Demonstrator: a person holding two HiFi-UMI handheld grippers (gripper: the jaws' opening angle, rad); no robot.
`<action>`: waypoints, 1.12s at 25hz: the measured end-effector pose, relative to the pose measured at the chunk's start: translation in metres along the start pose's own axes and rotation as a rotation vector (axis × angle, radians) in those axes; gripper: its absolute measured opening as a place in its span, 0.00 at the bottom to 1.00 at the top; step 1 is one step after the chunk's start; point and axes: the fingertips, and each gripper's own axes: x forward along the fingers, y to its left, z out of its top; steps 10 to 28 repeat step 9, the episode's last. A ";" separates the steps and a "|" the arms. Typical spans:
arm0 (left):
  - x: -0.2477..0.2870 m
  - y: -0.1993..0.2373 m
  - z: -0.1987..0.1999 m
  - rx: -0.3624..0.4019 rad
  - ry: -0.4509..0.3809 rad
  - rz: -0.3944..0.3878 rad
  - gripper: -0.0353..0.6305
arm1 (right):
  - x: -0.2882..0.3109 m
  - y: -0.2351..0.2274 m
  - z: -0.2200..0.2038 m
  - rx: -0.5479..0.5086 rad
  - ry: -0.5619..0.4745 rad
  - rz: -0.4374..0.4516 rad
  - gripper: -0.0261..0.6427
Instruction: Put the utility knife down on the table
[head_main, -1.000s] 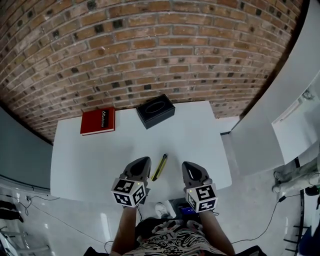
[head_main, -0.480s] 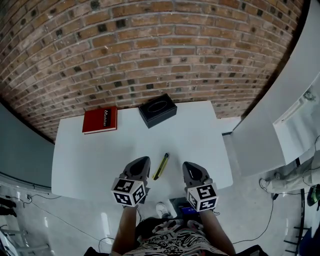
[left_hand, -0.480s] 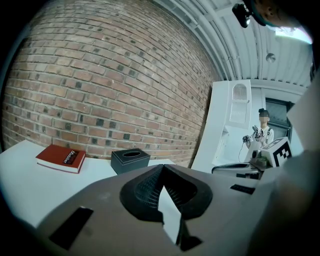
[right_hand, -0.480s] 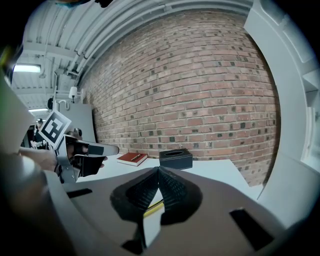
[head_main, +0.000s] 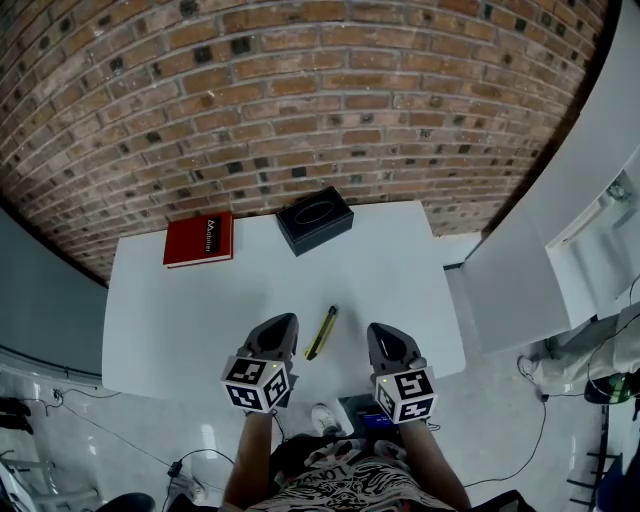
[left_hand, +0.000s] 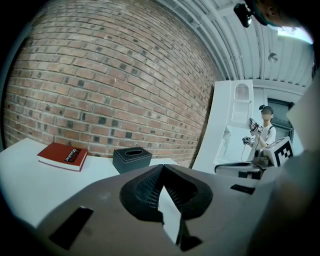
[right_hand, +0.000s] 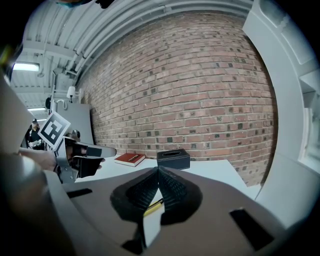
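Note:
A yellow and black utility knife lies flat on the white table, near its front edge, with nothing touching it. My left gripper hovers just left of the knife, shut and empty. To the knife's right, my right gripper is likewise shut with nothing in it. In the left gripper view the jaws meet at their tips over bare table. The right gripper view shows its jaws closed, and the knife shows on the table through the gap behind the tips.
A red book lies at the table's back left and a black tissue box at the back middle, both against a brick wall. A white partition stands to the right. A person stands far off.

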 end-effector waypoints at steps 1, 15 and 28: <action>0.000 0.000 0.000 0.000 0.000 0.000 0.07 | 0.000 0.000 0.000 -0.001 0.000 -0.001 0.04; 0.000 0.006 0.000 -0.001 0.002 0.001 0.07 | 0.003 0.001 0.000 0.009 -0.002 -0.005 0.04; 0.000 0.006 0.000 -0.001 0.002 0.001 0.07 | 0.003 0.001 0.000 0.009 -0.002 -0.005 0.04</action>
